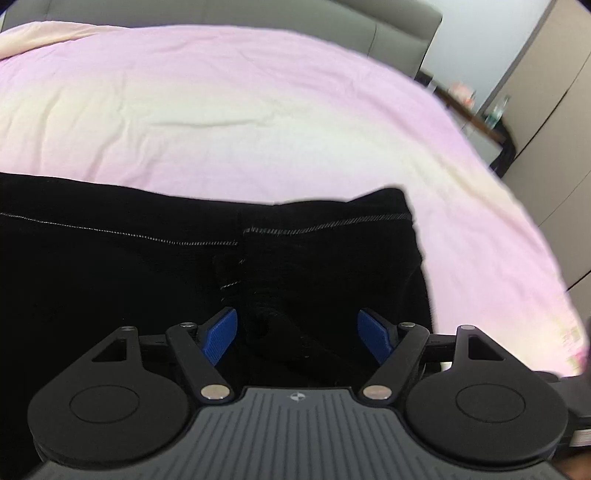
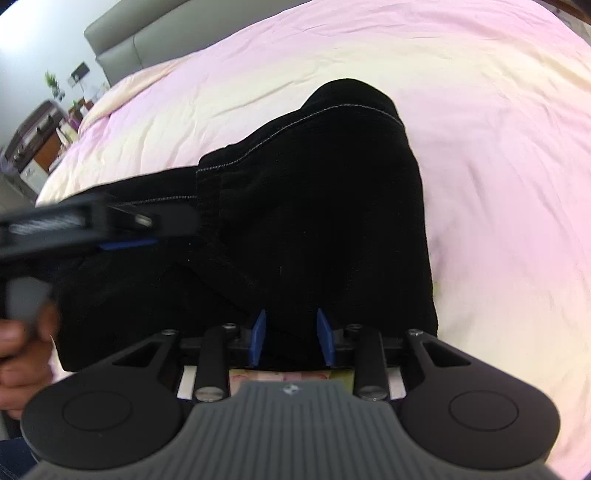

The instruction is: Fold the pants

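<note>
Black pants (image 1: 147, 280) lie on the pink bed sheet (image 1: 258, 110), waistband on the far side, w/ white stitching. Left gripper (image 1: 297, 334) hovers over the fabric, blue pads wide apart, holding nothing. Right gripper (image 2: 291, 338) sits at the pants' near edge, jaws part-open w/ fabric between; can't tell if pads pinch it.

Pink sheet (image 1: 258, 110), grey headboard (image 1: 221, 14), cluttered side table (image 1: 476, 110).

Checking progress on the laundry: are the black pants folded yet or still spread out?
Partly folded: the black pants lie doubled on the pink bedsheet, waistband stitching across the top; legs out of view.
</note>
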`<action>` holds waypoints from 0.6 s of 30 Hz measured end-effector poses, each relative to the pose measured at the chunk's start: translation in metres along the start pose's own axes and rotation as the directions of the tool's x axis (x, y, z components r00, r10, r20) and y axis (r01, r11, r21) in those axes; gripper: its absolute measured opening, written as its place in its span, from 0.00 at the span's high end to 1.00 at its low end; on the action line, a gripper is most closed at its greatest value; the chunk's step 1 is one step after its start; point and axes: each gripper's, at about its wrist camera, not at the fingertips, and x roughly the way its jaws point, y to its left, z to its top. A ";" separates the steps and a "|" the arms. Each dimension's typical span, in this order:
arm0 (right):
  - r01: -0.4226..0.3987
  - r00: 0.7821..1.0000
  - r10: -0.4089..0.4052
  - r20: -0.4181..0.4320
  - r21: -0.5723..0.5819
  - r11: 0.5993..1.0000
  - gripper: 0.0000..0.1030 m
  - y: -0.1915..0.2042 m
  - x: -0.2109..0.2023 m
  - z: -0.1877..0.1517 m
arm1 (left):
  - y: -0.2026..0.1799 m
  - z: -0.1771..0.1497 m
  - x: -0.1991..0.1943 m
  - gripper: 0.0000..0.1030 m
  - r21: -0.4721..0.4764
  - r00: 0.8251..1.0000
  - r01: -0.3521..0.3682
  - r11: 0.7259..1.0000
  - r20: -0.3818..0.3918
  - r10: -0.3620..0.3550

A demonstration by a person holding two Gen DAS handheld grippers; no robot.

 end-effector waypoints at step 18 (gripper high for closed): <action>0.136 0.980 -0.126 0.155 -0.060 0.989 0.70 -0.011 0.071 0.067 | 0.016 -0.039 0.019 0.15 -0.010 0.998 -0.035 0.999 -0.051 0.034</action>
